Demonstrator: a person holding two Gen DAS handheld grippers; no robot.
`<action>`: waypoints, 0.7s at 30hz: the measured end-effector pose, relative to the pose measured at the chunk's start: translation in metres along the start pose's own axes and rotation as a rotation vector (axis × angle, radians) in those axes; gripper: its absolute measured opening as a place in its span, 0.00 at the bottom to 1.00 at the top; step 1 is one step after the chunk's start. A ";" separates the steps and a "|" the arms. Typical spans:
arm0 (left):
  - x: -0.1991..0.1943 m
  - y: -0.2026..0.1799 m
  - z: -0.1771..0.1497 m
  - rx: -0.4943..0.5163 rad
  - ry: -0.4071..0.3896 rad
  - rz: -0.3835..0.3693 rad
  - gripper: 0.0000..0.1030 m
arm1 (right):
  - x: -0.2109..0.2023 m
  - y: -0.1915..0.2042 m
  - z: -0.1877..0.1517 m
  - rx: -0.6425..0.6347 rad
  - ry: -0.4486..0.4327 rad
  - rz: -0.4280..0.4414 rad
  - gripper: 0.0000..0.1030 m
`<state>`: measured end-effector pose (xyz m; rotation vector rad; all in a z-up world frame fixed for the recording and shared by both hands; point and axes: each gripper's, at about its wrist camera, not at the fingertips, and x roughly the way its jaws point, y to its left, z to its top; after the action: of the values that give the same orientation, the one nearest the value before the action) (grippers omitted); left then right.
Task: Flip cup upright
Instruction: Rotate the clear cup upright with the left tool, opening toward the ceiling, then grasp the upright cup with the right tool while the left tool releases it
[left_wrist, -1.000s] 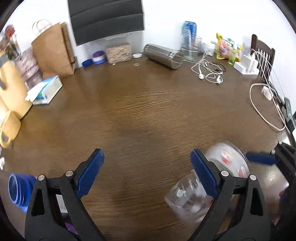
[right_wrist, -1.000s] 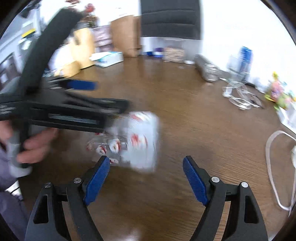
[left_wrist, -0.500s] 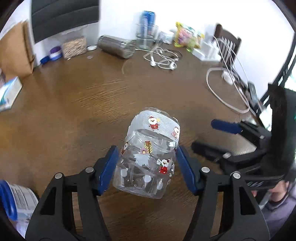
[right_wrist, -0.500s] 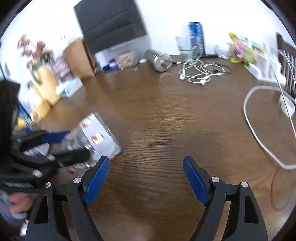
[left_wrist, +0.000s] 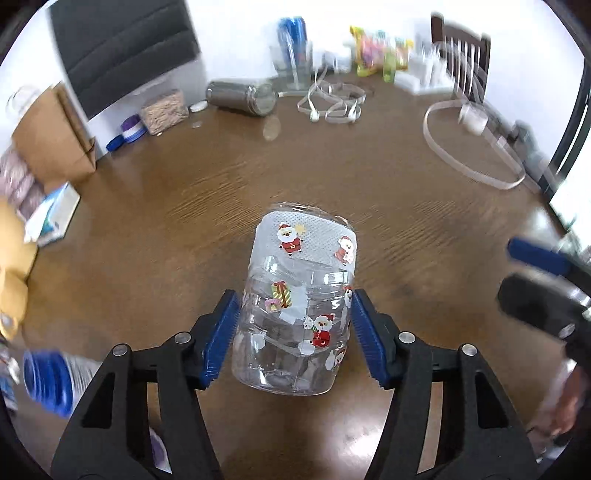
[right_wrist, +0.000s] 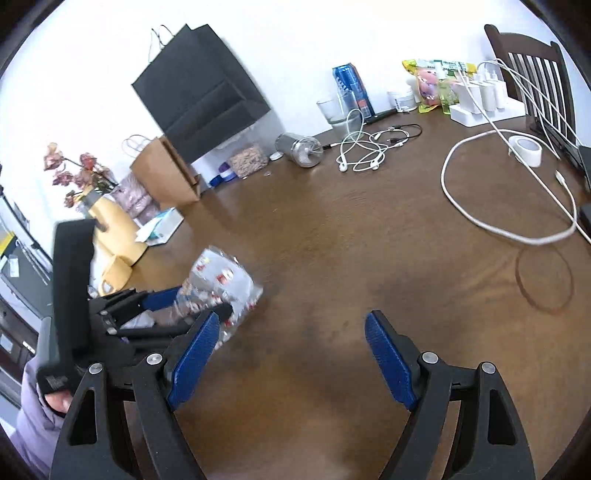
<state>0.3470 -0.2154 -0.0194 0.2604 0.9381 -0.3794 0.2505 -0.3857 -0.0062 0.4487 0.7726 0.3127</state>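
One clear Santa-sticker plastic cup (left_wrist: 299, 310) sits clamped between the left hand-held gripper (left_wrist: 291, 332) pads, long axis tilted away, taped end resting toward the counter (left_wrist: 424, 206); right hand-held gripper (right_wrist: 288, 354) released, beside the cup.

left claw (left_wrist: 295, 332) — clamped, tilted | right claw (right_wrist: 290, 354) — spread wide, low

The bench (right_wrist: 332, 236) is brown wood with dark lines in it; a shiny metal can (right_wrist: 300, 148) lies on its side near the far edge; white earphones (right_wrist: 360, 157) sit in a tangle beside it; a long white cable (right_wrist: 491, 221) loops on the right; a roll of white tape (right_wrist: 526, 149) sits near the loop; a brown paper bag (right_wrist: 162, 173) stands on the left; a yellow vase (right_wrist: 110, 225) stands near it.
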 end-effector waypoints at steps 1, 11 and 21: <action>-0.012 0.003 -0.003 -0.014 -0.032 -0.016 0.56 | -0.005 0.004 -0.002 0.001 -0.007 0.016 0.83; -0.103 0.054 -0.050 -0.186 -0.257 -0.107 0.56 | -0.001 0.067 -0.001 -0.002 0.033 0.311 0.83; -0.112 0.062 -0.073 -0.170 -0.308 -0.147 0.57 | 0.058 0.106 0.011 -0.007 0.154 0.398 0.83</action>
<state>0.2598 -0.1094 0.0342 -0.0235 0.6823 -0.4576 0.2862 -0.2727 0.0181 0.5763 0.8289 0.7276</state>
